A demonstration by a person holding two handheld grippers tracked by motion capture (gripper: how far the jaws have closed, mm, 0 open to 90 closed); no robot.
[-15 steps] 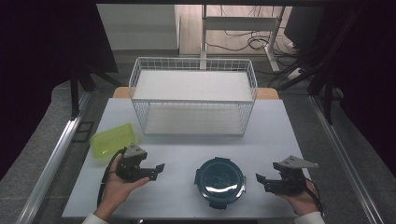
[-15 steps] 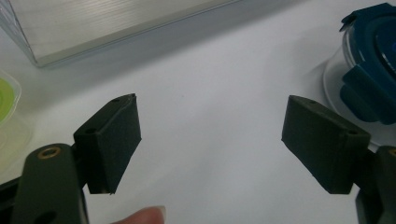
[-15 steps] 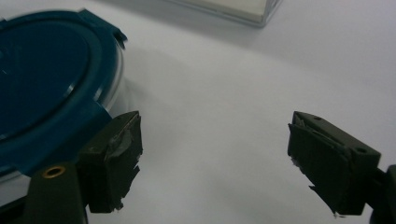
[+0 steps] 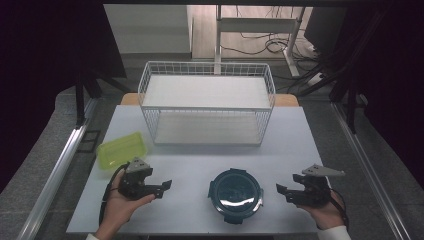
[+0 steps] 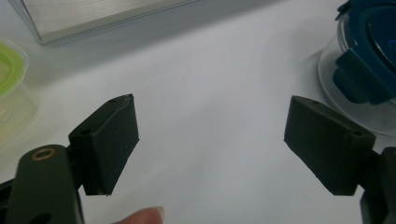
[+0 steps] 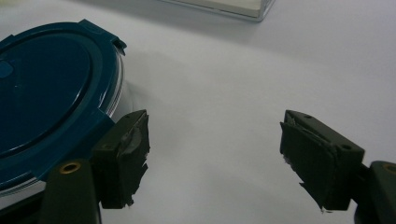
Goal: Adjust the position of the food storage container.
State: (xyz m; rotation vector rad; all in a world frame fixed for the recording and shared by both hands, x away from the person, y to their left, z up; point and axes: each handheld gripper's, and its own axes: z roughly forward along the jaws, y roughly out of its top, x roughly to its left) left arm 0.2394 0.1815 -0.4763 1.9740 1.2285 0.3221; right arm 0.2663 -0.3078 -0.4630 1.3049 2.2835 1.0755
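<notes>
Little displacement is noted against the earlier high view: both grippers are found at nearly the same stations on the near part of the table (image 4: 200, 165), and the containers and basket are unmoved.

Nearest the person, the left gripper (image 4: 166, 185) is held low over the table with its jaws set wide apart and nothing between them; bare white surface is seen through the gap in the left gripper view. The right gripper (image 4: 281, 190) is likewise held wide open and empty, its jaws pointed inward toward the round container (image 4: 235, 194). That container, closed by a dark blue clip lid, stands on the table between the two grippers, apart from both. In the right gripper view one jaw lies just beside its rim, and contact cannot be confirmed.

Risks are judged as follows. Should the container be closed on from one side only, it could be pushed across the smooth surface rather than gripped. A grip taken on a lid clip (image 5: 357, 79) could spring it open. Worn, torn pad facing (image 6: 133, 154) is observed on the right gripper, so slippage on the clear wall is possible.

Farther off, a green container (image 4: 123, 149) lies near the left edge, and a white wire basket (image 4: 207, 102) stands behind, empty.
</notes>
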